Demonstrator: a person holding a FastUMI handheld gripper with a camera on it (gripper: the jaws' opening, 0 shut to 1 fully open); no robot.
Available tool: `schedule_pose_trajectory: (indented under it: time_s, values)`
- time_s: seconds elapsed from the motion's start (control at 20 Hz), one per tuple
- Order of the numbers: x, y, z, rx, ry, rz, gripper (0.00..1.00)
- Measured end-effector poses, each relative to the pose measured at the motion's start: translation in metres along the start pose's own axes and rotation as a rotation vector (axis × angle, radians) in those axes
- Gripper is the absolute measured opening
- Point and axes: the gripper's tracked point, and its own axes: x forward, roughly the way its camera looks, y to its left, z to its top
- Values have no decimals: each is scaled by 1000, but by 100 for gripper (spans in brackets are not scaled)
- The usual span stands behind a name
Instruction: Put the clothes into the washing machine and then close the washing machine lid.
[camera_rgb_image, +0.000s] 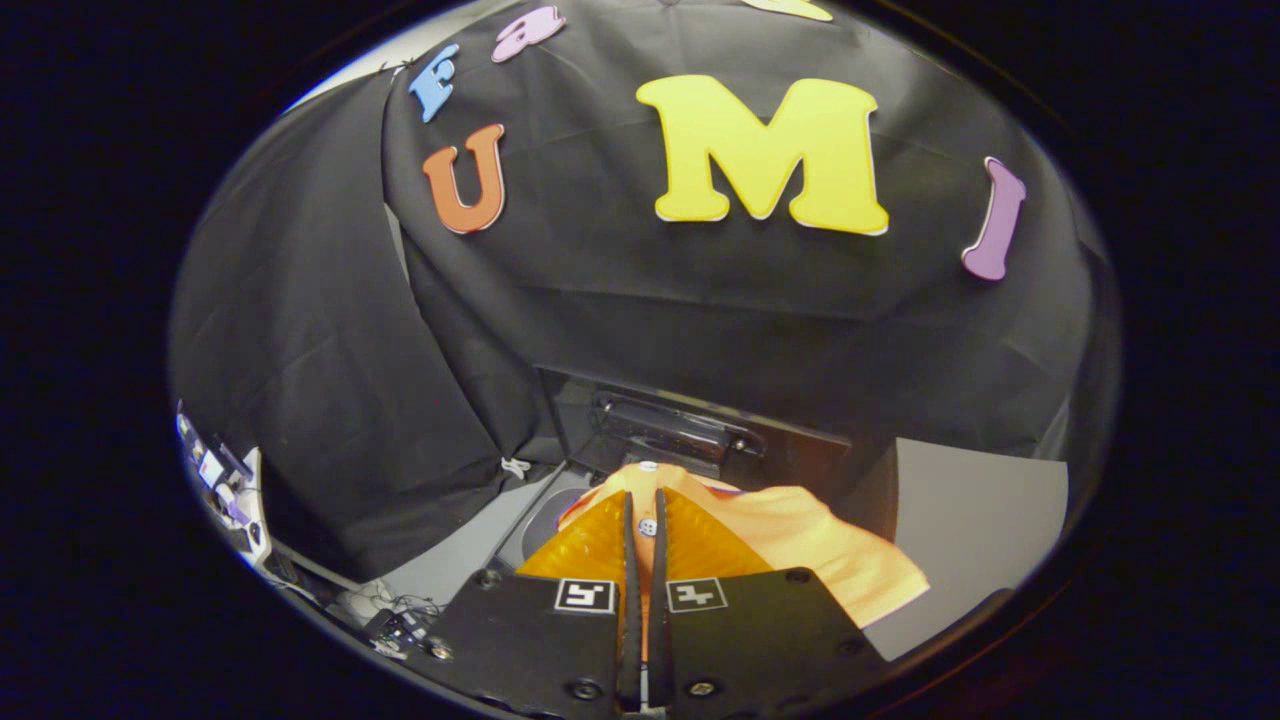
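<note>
My gripper (645, 525) is nearest to me, and its two fingers (630, 540) are drawn close together with only a narrow slot between them. In that slot I can see a strip of orange cloth with a small white button, so I judge both fingers are pinched on the orange garment (800, 550), probably along its button placket. Gripping there makes sense to me: the doubled seam is thicker and less likely to slip than loose fabric.

The rest of the garment spreads out ahead of the fingers and off to their right, draping down in a loose flap. It hangs rather than lies flat, which tells me it is being carried by the pinch alone.

Just beyond the cloth, and lower, sits the washing machine (540, 515). I see a pale top surface with a round dark opening partly showing to the left of the fingers, most of it hidden by the garment. Behind that stands the dark lid (690, 425), raised upright at the machine's back edge, its hinge hardware facing me. It stands open so the drum can take the load.

So the garment is over the machine but, as far as I can tell, not yet inside. To the right of the machine is a plain grey surface (980, 500). Off to the far left lies a clutter of small devices and cables (230, 490).
</note>
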Motion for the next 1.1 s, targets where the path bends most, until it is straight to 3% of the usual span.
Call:
schedule_pose_trajectory:
  time_s: [0.55, 1.1]
  values:
    - [64, 17, -35, 9, 110, 23, 6]
    - [132, 7, -91, 92, 219, -15, 6]
